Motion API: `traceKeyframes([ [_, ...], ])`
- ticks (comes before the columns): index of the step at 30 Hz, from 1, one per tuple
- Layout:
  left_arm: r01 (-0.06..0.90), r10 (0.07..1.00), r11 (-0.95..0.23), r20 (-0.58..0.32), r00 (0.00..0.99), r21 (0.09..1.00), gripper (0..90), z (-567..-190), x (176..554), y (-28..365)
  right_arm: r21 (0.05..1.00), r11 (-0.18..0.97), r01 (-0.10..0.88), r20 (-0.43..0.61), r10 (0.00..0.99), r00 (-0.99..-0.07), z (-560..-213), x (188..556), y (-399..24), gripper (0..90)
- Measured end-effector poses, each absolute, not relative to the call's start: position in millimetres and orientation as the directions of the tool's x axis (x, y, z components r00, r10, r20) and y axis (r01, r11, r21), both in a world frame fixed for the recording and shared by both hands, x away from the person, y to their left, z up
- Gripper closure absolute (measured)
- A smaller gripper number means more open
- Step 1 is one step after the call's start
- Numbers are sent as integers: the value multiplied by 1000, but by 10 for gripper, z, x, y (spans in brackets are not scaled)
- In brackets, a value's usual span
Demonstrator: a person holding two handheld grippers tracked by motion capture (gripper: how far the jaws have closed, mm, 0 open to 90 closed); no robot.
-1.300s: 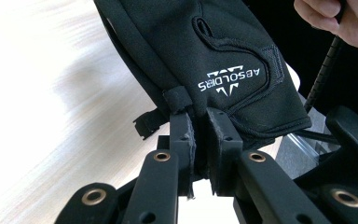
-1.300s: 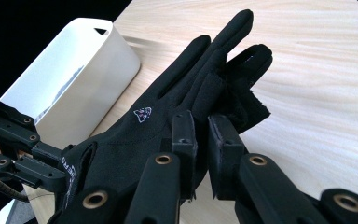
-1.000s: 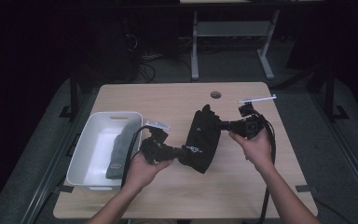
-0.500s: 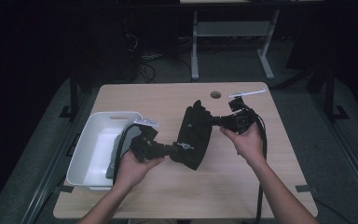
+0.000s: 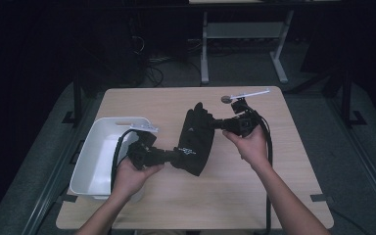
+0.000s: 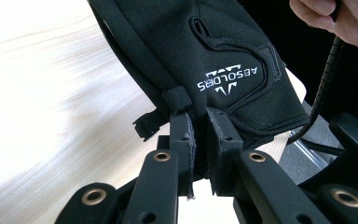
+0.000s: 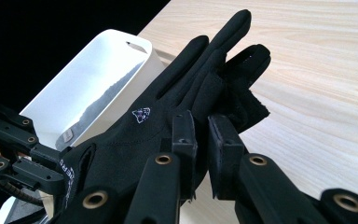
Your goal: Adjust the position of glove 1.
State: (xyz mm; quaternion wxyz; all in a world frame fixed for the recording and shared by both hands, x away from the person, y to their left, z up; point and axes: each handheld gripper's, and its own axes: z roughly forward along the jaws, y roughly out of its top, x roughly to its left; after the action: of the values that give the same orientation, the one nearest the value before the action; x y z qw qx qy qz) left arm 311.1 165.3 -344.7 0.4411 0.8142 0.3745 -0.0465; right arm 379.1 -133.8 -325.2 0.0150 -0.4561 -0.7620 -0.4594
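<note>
A: Black glove [image 5: 195,139], held up off the table [image 5: 284,161], stretched between the two tongs. Cuff end with the white lettering toward the left tongs [image 5: 176,156], finger end toward the right tongs [image 5: 214,125].

B: Grip of the left tongs?

A: Clamped narrow on the cuff edge, seen plainly in the left gripper view: pads [image 6: 186,135] pinched on the hem, beside a small strap tab [image 6: 176,99], glove [image 6: 205,51] reaching up and away from them.

B: And the right tongs?

A: Closed narrow too, on the side of the glove [image 7: 168,116] just below the fingers, jaws nearly together in the right gripper view. Glove fingers pointed up and beyond those tongs [image 7: 200,135], one tip showing a lighter patch.

B: Around it?

A: White bin [image 5: 103,152] just behind and to the outer side of the left tongs, standing on the table. Same bin [image 7: 98,79] beyond the glove in the right gripper view. Hands [image 5: 247,144] behind each pair of tongs, cables trailing back. Dark floor past the table.
</note>
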Motion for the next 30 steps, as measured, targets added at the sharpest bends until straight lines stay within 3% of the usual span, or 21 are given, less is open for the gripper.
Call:
traceKeyframes([
  [30, 657, 610, -285, -397, 686, 698, 818, -3320, 3052, 2109, 699, 200, 686, 438, 638, -633, -3125, 3928, -851, 821],
])
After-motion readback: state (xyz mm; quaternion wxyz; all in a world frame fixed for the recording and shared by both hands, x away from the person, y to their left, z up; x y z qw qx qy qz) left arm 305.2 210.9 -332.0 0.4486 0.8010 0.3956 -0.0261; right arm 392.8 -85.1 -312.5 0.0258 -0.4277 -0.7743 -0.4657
